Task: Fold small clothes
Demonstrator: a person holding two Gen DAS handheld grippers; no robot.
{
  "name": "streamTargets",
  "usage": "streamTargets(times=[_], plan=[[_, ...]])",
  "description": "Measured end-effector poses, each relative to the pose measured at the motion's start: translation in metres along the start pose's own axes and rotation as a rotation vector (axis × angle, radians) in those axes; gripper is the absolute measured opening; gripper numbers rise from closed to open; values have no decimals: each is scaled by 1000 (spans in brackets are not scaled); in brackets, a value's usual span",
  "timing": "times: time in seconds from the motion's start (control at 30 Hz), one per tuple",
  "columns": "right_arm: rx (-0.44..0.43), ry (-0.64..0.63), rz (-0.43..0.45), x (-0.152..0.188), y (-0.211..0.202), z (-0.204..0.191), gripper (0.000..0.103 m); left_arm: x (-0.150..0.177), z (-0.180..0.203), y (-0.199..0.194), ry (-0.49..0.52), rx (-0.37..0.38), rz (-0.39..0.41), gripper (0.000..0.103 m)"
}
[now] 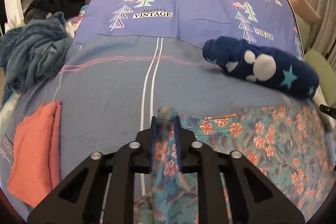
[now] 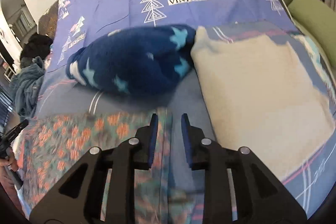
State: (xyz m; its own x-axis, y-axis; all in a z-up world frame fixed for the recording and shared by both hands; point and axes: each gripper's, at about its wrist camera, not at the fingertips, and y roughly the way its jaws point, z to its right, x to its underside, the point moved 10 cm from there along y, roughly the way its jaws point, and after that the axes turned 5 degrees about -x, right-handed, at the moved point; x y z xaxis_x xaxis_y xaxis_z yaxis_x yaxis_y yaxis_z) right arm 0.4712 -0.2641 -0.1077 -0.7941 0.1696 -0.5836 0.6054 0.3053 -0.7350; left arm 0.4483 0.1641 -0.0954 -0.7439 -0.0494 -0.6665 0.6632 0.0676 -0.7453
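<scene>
Left gripper [image 1: 166,119] was clamped on a bunched edge of the floral garment [image 1: 273,140], while right gripper [image 2: 169,117] stood narrowly parted, apparently gripping nothing, presumably for folding.

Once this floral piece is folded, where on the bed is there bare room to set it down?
Freest: the grey-blue sheet between the folded coral cloth, the blue clothes heap and the navy star fleece. The purple tree-print cover behind is bare too. Crowded: right side, where the fleece touches the cream cloth, and near, under the floral garment.
</scene>
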Motion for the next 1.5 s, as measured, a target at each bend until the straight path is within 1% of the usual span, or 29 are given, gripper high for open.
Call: streamTargets(times=[0.03, 0.07, 0.13, 0.17, 0.2, 0.23, 0.3, 0.33, 0.4, 0.47, 0.57, 0.63, 0.7, 0.73, 0.8, 0.87, 0.93, 1.0, 1.1, 1.2, 1.27, 1.3, 1.33, 1.37, 1.4, 1.43, 1.47, 1.5], plan=[[-13, -11, 6, 11, -14, 4, 28, 3, -1, -7, 2, 12, 13, 40], [-18, -20, 14, 22, -28, 8, 31, 7, -5, -21, -3, 19, 35, 43], [-27, -26, 29, 51, -65, 20, 33, 17, -11, -45, -11, 43, 59, 45], [-27, -20, 33, 65, -82, 25, 33, 27, -16, -63, -25, 65, 70, 45], [-32, -10, 38, 80, -98, 30, 34, 36, -20, -78, -43, 79, 79, 47], [-37, -1, 40, 92, -110, 33, 35, 50, -26, -98, -73, 100, 94, 52], [-64, 34, 40, 125, -137, 39, 39, 78, -35, -126, -107, 122, 106, 56], [-83, 55, 39, 140, -149, 40, 42, 90, -37, -134, -114, 129, 106, 56], [-120, 94, 21, 172, -167, 36, 44, 126, -38, -159, -126, 137, 97, 57], [-160, 116, 30, 191, -181, 27, 45, 156, -34, -174, -147, 162, 84, 57], [-216, 108, 41, 206, -190, 9, 50, 197, -22, -188, -176, 199, 54, 57], [-222, 108, 18, 215, -186, 0, 50, 218, -10, -192, -198, 227, 34, 57], [-210, 92, 0, 219, -182, -8, 50, 232, -2, -192, -186, 229, 21, 57], [-194, 76, 4, 219, -181, -11, 50, 236, -2, -192, -173, 216, 22, 57], [-146, 31, 22, 218, -182, -14, 50, 240, -4, -192, -128, 150, 30, 57], [-104, -6, 27, 221, -183, -14, 50, 238, -12, -195, -100, 113, 56, 57], [-91, -15, 21, 225, -183, -11, 52, 236, -22, -193, -87, 93, 60, 57], [-80, -12, 13, 228, -181, -5, 52, 236, -30, -187, -76, 78, 44, 57], [-77, 22, -10, 230, -173, 2, 53, 229, -33, -172, -49, 82, 24, 57], [-76, 47, -16, 227, -164, 6, 53, 217, -31, -158, -42, 102, 17, 55], [-65, 42, -17, 222, -158, 5, 53, 208, -25, -154, -31, 126, 32, 48], [-72, 45, -17, 219, -156, 4, 53, 204, -21, -153, -25, 146, 36, 41], [-82, 51, -13, 216, -155, 2, 53, 201, -18, -153, -25, 176, 34, 23], [-98, 60, -8, 213, -154, 0, 53, 200, -14, -154, -27, 211, 23, 13], [-121, 80, 2, 208, -152, -1, 54, 201, -12, -153, -34, 231, 7, 8], [-132, 98, 11, 205, -151, 0, 55, 202, -12, -152, -43, 227, -7, 7], [-119, 126, 20, 202, -149, 5, 54, 205, -15, -149, -52, 212, -24, 7], [-87, 143, 18, 201, -147, 12, 51, 209, -18, -146, -61, 202, -38, 6]])
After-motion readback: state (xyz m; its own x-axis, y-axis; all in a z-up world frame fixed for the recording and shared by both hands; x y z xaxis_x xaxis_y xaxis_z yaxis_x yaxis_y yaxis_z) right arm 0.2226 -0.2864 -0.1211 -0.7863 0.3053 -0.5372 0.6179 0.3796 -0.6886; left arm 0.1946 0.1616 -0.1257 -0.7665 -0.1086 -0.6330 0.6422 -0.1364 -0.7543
